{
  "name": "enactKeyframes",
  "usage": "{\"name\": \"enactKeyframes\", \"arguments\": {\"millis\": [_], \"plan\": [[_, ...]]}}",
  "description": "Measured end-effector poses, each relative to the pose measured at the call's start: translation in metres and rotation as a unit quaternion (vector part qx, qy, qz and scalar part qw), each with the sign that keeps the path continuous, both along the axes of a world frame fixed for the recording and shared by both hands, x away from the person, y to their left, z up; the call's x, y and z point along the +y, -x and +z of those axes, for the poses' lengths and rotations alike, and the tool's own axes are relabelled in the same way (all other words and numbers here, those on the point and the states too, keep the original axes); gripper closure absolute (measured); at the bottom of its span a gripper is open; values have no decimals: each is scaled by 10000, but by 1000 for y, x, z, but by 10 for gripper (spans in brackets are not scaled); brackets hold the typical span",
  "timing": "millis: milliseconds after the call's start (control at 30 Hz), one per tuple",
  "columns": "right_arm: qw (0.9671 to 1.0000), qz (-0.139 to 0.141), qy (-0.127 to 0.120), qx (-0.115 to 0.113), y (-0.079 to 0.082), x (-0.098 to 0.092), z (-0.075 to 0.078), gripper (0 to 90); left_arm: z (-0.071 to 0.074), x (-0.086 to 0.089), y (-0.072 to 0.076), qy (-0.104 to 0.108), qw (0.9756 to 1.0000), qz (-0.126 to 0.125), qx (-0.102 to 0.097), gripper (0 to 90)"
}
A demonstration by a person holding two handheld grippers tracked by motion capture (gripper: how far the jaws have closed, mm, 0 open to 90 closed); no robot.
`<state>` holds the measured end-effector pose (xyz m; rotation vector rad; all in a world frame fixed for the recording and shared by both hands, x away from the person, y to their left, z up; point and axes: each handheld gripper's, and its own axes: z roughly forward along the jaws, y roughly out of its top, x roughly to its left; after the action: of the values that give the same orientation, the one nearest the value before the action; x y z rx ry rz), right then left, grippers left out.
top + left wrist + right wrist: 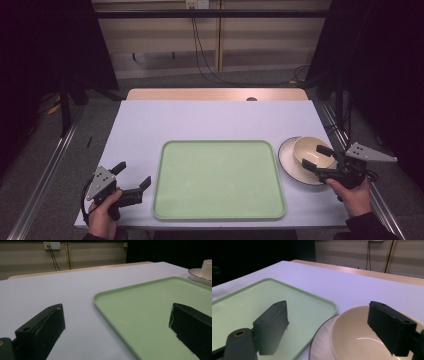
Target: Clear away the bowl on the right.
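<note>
bowl on plate, lilac table, dim room

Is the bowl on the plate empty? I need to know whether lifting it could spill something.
Empty, as far as shown: the bowl stands upright on the plate, its visible inside bare and glossy.

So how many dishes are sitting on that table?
2, not counting the flat green tray in the middle. A round cream bowl sits on a round white plate, right of the tray beside the right gripper. Nothing appears hidden.
</note>
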<state>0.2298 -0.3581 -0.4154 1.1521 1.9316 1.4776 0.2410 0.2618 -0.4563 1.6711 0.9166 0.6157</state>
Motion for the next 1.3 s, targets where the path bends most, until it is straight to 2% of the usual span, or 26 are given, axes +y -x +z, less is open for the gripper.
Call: {"name": "enactKeyframes", "arguments": {"millis": [167,200,333,400,467,533,633,767,933,1100,1133,1200,1267,1300], "plan": [[9999,-160,61,1,-3,-14,5,146,0,0,0,-8,10000,1,6,4],[9997,-231,60,0,-4,-22,6,155,0,0,0,-3,10000,3,2,4],[9995,-288,154,44,-7,-32,8,184,0,0,0,17,10000,0,13,5],[9996,-199,65,174,-12,-41,8,216,0,0,0,18,10000,1,16,4],[9995,-260,68,185,-14,-43,7,211,0,0,0,13,10000,16,11,4],[9991,-325,106,261,-19,-48,6,215,0,0,-1,33,10000,3,18,5],[9977,-456,289,419,-24,-53,1,215,-1,0,-1,26,10000,34,23,5],[9961,-522,327,636,-29,-61,-6,237,-1,-1,-1,43,10000,-4,34,4],[9945,-490,452,805,-40,-65,-3,306,-1,-1,-1,20,10000,12,28,4],[9889,-486,787,1160,-63,-68,-7,344,-1,-1,-1,40,10000,0,37,5],[9889,-486,787,1160,-63,-68,-7,344,-1,-1,-1,40,10000,-1,38,5],[9845,-403,936,1427,-72,-66,-10,391,-1,-1,-1,29,10000,6,38,4],[9818,-417,1015,1549,-82,-65,-13,438,-1,-1,-1,25,10000,9,37,5],[9819,-368,981,1580,-85,-67,-15,446,-1,-1,-1,36,10000,-14,42,4]]}}
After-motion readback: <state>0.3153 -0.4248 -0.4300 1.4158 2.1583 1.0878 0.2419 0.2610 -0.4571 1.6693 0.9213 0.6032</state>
